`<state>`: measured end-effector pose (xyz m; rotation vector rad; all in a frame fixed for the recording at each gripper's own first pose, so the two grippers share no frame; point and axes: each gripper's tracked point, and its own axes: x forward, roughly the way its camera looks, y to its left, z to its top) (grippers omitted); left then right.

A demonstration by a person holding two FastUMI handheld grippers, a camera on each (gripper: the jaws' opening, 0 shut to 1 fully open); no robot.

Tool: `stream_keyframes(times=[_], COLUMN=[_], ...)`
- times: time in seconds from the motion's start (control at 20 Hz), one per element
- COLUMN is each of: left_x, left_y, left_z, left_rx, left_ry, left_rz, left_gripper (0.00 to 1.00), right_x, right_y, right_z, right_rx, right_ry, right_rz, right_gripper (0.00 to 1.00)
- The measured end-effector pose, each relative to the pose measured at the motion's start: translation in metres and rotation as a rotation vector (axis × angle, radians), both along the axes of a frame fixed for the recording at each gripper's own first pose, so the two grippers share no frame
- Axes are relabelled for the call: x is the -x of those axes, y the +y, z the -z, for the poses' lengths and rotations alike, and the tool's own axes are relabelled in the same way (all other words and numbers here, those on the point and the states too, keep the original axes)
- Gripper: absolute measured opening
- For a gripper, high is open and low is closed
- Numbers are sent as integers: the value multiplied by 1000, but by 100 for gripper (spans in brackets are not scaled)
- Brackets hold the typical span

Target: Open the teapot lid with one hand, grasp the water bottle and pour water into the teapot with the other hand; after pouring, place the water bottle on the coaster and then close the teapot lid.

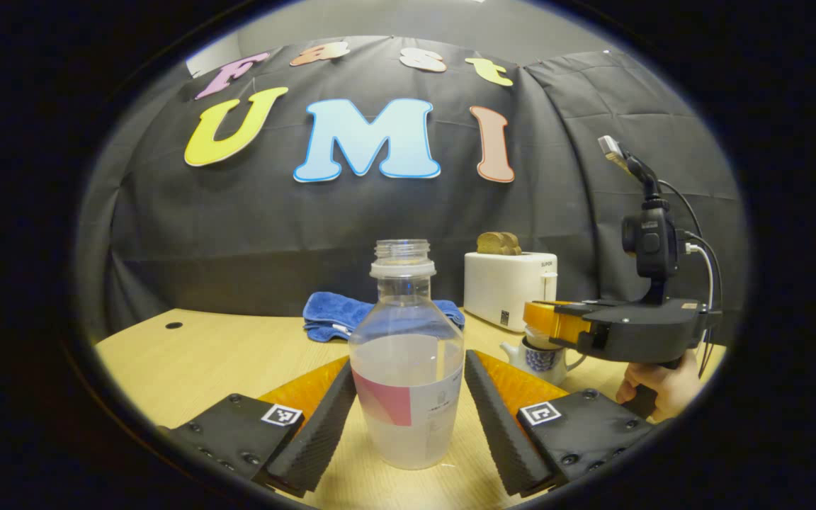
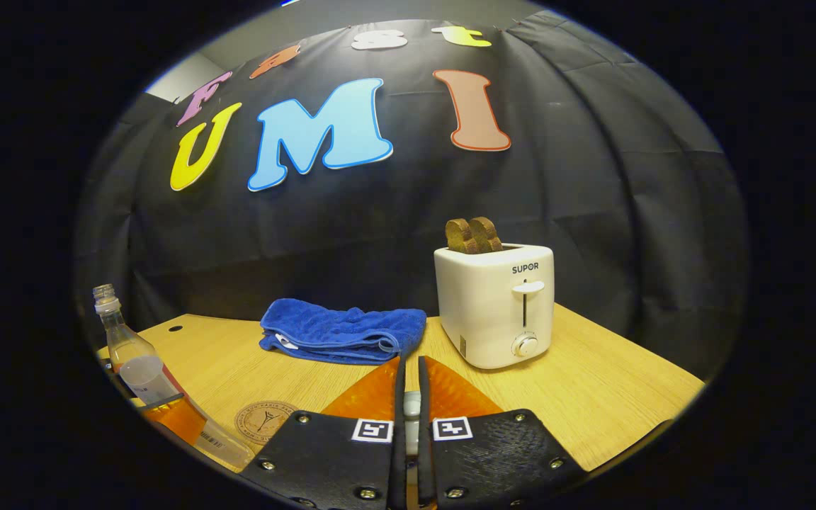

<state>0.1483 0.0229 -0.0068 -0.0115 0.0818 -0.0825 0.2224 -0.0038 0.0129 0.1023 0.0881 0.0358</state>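
A clear, uncapped water bottle (image 1: 406, 382), part full, stands on the wooden table between my left gripper's fingers (image 1: 323, 425). My left gripper (image 1: 408, 361) has both pads against the bottle's sides. In the right gripper view the bottle (image 2: 132, 354) stands at the far left, beside a round brown coaster (image 2: 264, 419). A white teapot with a blue pattern (image 1: 546, 360) sits at the right, with my right gripper (image 1: 546, 320) directly over its top. My right gripper (image 2: 410, 365) is shut on a small white piece (image 2: 412, 405), seemingly the lid's knob. Whether the lid is raised is hidden.
A white toaster (image 2: 496, 312) holding two slices of bread stands at the back right. A folded blue towel (image 2: 341, 329) lies behind the bottle. A hand (image 1: 663, 389) holds the right gripper near the table's right edge. A small hole (image 1: 173, 326) is at the far left.
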Motion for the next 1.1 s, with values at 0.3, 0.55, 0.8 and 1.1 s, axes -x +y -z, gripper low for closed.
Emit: stream_keyframes(times=[0.3, 0.55, 0.8, 1.1], left_x=[1, 0, -3, -6], left_y=[0, -1, -3, -1], left_z=[2, 3, 9, 9], left_rx=[-3, -15, -35, -46], left_ry=[4, 12, 28, 29], left_rz=[2, 7, 12, 23], left_gripper=[99, 99, 99, 89], right_x=[6, 12, 25, 37], right_y=[-14, -42, -69, -81], right_z=[-20, -15, -15, -11], right_rx=[-23, 18, 31, 79], right_ry=[-49, -17, 11, 30], right_rz=[23, 93, 144, 178], right_gripper=[6, 6, 6, 6])
